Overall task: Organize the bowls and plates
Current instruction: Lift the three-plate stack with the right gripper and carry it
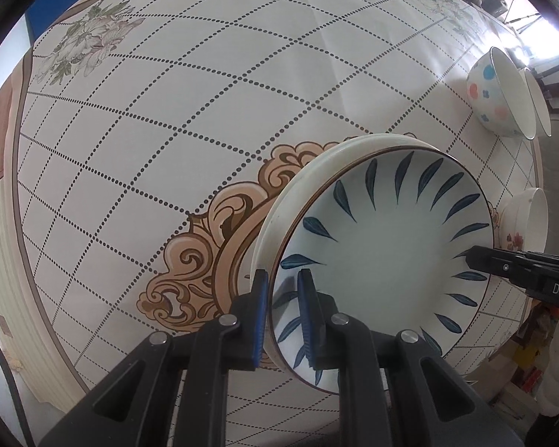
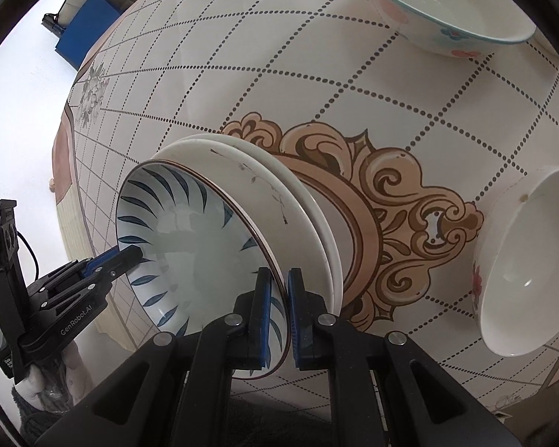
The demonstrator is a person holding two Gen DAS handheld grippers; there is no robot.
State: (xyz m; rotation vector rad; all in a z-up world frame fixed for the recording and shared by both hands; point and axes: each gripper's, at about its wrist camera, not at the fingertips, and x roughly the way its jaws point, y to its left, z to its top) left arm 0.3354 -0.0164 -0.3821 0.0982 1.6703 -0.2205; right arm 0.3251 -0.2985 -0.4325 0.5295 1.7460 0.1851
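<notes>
A home dining room: round table (image 1: 205, 74) in floral printed cloth, crockery bowls (image 2: 518, 272), plates (image 2: 205, 246).

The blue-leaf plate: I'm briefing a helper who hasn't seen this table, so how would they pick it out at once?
Start at the tan scrollwork medallion on the tablecloth. A stack of plates sits there, and the blue-leaf plate is on top, gripped at opposite rims by both grippers. Only it has dark blue leaves radiating inside; the plates beneath look mostly white and the bowls nearby have dots or flowers.

Between the right jaws, the blue-leaf plate (image 2: 190, 246) has its near rim hidden behind the pads. Beyond those jaws, the plates beneath it (image 2: 316, 216) show only edges. The dotted bowl (image 2: 447, 11) is cut off at the frame's top.
</notes>
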